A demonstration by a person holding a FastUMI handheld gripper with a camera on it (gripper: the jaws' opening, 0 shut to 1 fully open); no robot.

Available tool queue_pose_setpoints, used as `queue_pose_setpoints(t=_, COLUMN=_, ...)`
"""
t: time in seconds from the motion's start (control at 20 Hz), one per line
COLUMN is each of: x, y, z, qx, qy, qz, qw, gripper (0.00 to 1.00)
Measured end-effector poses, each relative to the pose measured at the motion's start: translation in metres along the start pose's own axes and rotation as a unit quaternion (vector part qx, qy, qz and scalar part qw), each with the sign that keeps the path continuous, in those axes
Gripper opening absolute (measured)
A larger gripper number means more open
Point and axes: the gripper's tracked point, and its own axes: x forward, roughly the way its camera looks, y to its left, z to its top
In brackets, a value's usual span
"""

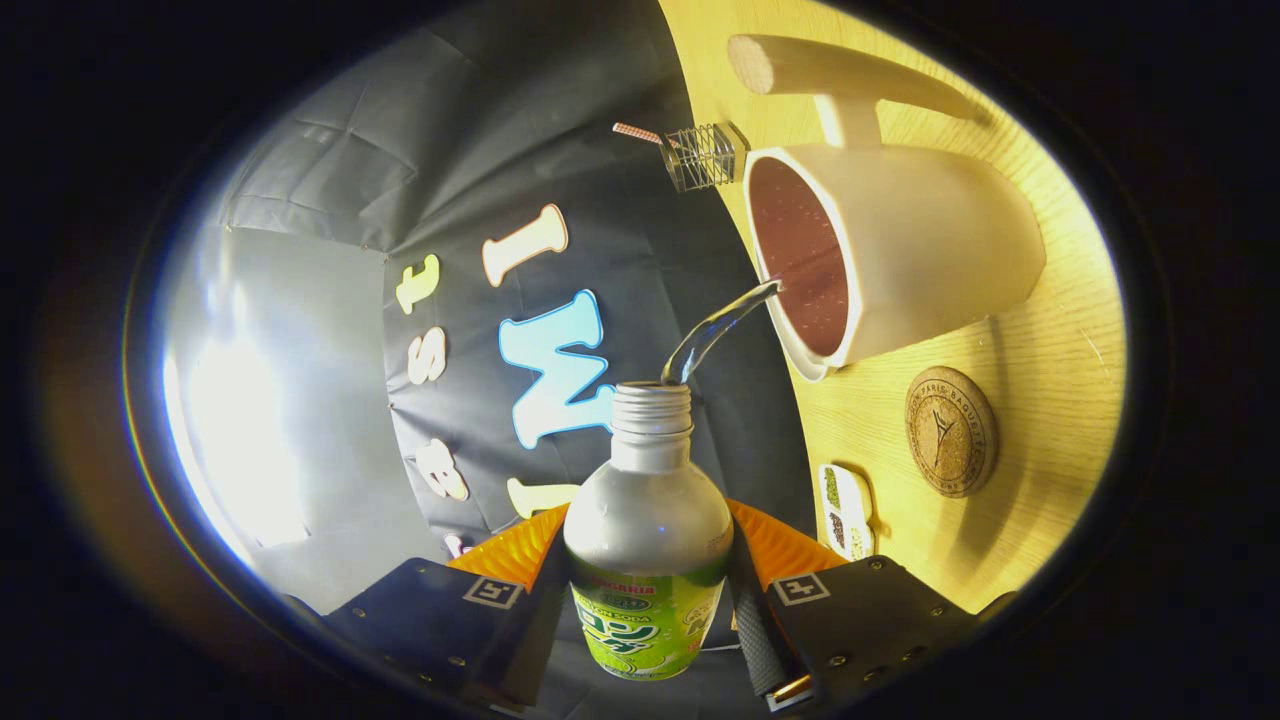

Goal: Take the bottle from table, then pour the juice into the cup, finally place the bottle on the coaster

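Note:
My gripper (648, 600) is shut on a silver bottle (648, 520) with a green label, both fingers pressing on its sides. The whole view is rolled over, so the bottle is tipped toward the table. A clear stream (715, 330) runs from the bottle's open threaded mouth into a white cup (900, 260) just beyond it. The cup's dark reddish inside shows, and its handle points away from the bottle. A round cork coaster (951, 431) lies on the wooden table (1050, 370) beside the cup, nearer to my fingers.
A wooden mallet-shaped piece (840, 75) lies past the cup. A small wire holder (703, 155) with a striped stick sits at the table's far edge. A small white tile with green marks (845, 508) rests near my fingers. Black cloth walls the booth.

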Motion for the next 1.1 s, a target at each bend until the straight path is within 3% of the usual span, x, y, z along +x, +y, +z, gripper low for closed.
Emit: queue_pose_setpoints(t=1.1, x=-0.0030, y=0.0012, z=0.0048, qx=0.052, qy=-0.017, qz=-0.007, qw=0.998, gripper=0.75)
